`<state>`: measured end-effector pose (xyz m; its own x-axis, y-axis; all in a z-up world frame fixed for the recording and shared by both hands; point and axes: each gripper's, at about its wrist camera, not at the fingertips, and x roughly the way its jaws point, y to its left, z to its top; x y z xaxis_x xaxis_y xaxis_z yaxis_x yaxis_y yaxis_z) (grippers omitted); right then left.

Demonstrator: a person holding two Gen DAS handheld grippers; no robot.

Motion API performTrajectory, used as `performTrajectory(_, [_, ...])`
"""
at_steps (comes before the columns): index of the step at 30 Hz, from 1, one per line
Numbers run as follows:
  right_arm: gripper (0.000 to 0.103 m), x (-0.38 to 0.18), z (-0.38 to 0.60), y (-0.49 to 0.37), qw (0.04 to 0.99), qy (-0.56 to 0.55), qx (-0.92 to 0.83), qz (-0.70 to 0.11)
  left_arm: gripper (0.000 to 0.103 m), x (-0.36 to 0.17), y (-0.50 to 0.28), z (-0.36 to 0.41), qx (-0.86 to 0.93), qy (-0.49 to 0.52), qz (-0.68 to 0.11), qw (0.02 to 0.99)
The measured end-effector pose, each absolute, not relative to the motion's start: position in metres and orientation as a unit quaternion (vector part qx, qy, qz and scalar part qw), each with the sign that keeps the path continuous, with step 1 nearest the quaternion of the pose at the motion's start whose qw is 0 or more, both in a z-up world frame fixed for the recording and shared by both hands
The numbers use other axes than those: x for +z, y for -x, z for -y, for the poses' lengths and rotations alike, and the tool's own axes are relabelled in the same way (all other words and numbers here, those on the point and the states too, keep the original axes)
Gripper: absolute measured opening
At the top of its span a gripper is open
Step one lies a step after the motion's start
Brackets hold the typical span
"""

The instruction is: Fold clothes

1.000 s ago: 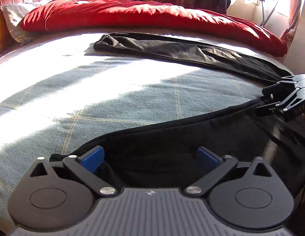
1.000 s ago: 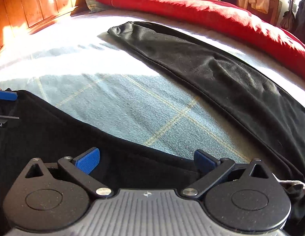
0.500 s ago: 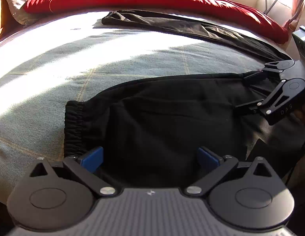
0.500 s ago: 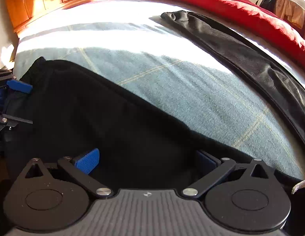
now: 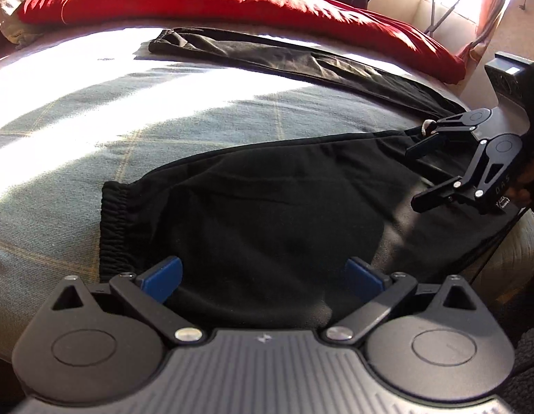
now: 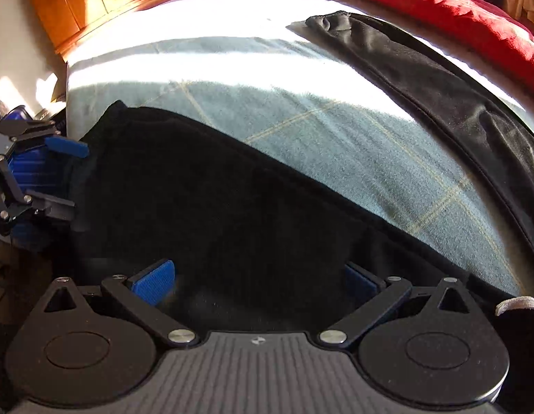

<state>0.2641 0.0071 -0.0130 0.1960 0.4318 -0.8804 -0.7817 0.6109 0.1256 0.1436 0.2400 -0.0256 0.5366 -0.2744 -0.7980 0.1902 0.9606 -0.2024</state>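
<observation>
Black sweatpants lie spread on the grey-blue checked bed cover. The near leg [image 5: 267, 207] runs across the front and ends at the left in an elastic cuff [image 5: 115, 220]. The far leg [image 5: 301, 65] stretches along the red duvet. My left gripper [image 5: 263, 276] hovers open over the near leg by the cuff, holding nothing. My right gripper [image 5: 418, 176] stands open at the waist end, beside a white drawstring [image 5: 427, 126]. The right wrist view shows the right gripper [image 6: 256, 279] open above the near leg [image 6: 215, 189], the far leg [image 6: 422, 79], and the left gripper [image 6: 65, 176] open at the far left.
A red duvet [image 5: 232, 3] and a pillow [image 5: 8, 13] lie along the far side of the bed. A wooden headboard [image 6: 94, 3] stands at the left. The bed's near edge is just below both grippers. Bare sunlit bed cover [image 5: 129, 103] separates the two legs.
Both grippers have drawn back and up from the near leg, staying open. The leg's cuff, hidden under my left gripper a second ago, now shows in full.
</observation>
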Motion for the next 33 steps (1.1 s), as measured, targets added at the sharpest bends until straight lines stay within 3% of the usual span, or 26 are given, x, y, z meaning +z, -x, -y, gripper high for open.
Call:
performTrajectory(9, [0.103, -0.036, 0.017, -0.219, 0.751, 0.275, 0.35, -0.487, 0.101, -0.042, -0.14, -0.229, -0.109, -0.01, -0.513, 0.851])
performTrajectory(17, [0.103, -0.011, 0.041, -0.239, 0.81, 0.194, 0.295, -0.468, 0.101, -0.019, -0.185, -0.225, -0.148, 0.016, -0.473, 0.868])
performTrajectory(24, [0.103, -0.031, 0.056, -0.25, 0.822, 0.113, 0.247, -0.501, 0.1, -0.036, -0.212, -0.251, -0.088, 0.033, -0.513, 0.853])
performTrajectory(33, [0.103, -0.022, 0.087, -0.261, 0.859, -0.034, 0.172, -0.481, 0.101, 0.003, -0.265, -0.217, -0.264, 0.066, -0.447, 0.852])
